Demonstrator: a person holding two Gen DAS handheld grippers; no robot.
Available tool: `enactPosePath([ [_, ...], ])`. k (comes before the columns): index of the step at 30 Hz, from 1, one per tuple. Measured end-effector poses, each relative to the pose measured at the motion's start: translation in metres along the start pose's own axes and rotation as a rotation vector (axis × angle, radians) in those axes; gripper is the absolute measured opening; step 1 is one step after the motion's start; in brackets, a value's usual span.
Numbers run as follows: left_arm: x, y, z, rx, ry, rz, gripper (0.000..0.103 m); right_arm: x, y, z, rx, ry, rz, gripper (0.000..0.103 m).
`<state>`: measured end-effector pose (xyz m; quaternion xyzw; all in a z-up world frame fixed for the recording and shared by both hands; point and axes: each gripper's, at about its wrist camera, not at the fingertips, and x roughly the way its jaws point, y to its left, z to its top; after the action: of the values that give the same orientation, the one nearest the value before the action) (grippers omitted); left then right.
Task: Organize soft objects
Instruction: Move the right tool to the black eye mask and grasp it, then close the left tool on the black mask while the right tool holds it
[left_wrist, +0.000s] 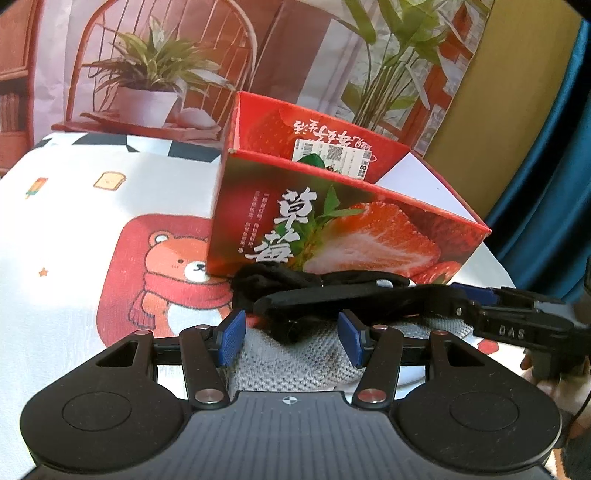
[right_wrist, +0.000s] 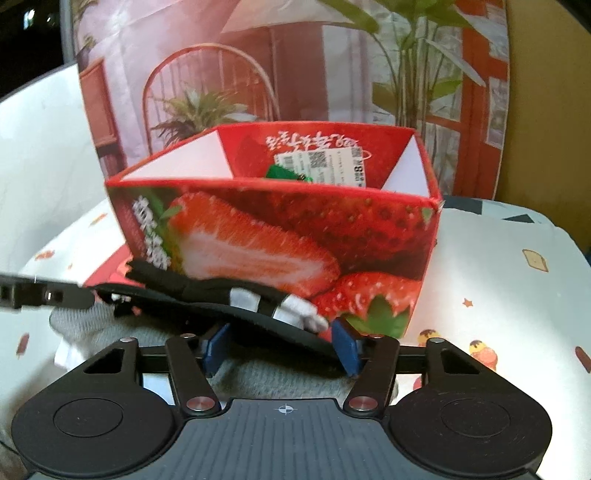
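— Both hand-held grippers sit low at a heap of soft things. Left hand-held gripper (left_wrist: 291, 339) has its blue pads spread apart, with a grey knitted piece (left_wrist: 295, 363) and a black strap (left_wrist: 354, 295) lying between them, not pinched.

— And the right hand-held gripper (right_wrist: 280, 350)?

— Its jaws are likewise apart, over the same grey knit (right_wrist: 258, 373), the black strap (right_wrist: 236, 310) crossing between the pads. A small white piece (right_wrist: 299, 314) lies by that strap.

— Where is the heap?

— On the table's cartoon-bear cloth (left_wrist: 110, 206), touching the near wall of the red strawberry box (left_wrist: 332, 225). Something green (right_wrist: 286, 172) lies inside the box, mostly hidden; one cannot tell what it is.
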<state>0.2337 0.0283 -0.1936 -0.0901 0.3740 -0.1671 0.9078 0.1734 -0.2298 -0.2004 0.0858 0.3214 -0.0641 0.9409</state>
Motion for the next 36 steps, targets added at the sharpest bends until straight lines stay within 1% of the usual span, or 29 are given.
enactPosePath([
  [4,0.004,-0.003,0.006,0.020,-0.008,-0.005,0.058,0.006,-0.006,0.007,0.026,-0.010,-0.011,0.046],
  [6,0.008,-0.004,0.007,0.023,-0.007,-0.012,0.060,0.009,-0.009,0.010,0.043,-0.012,-0.014,0.044],
  [9,0.014,-0.002,0.008,0.004,0.004,-0.020,0.060,0.012,-0.011,0.012,0.055,-0.013,-0.019,0.041],
  [18,0.018,-0.010,0.007,0.037,0.007,-0.019,0.060,0.016,-0.014,0.013,0.078,-0.011,-0.029,0.041],
  [20,0.020,-0.012,0.006,0.049,0.012,-0.022,0.060,0.017,-0.015,0.014,0.083,-0.012,-0.029,0.041],
  [21,0.021,-0.013,0.006,0.058,0.019,-0.036,0.060,0.017,-0.015,0.014,0.084,-0.012,-0.030,0.041],
  [25,0.027,-0.014,0.005,0.062,0.040,-0.039,0.060,0.018,-0.016,0.014,0.088,-0.012,-0.030,0.041],
  [27,0.029,-0.015,0.006,0.073,0.039,-0.025,0.060,0.018,-0.016,0.014,0.088,-0.011,-0.030,0.041],
  [32,0.026,-0.009,0.015,0.065,0.000,0.003,0.060,0.018,-0.019,0.012,0.093,-0.006,-0.032,0.041],
  [36,0.031,-0.009,0.021,0.105,-0.006,0.019,0.060,0.019,-0.020,0.010,0.097,0.000,-0.036,0.041],
])
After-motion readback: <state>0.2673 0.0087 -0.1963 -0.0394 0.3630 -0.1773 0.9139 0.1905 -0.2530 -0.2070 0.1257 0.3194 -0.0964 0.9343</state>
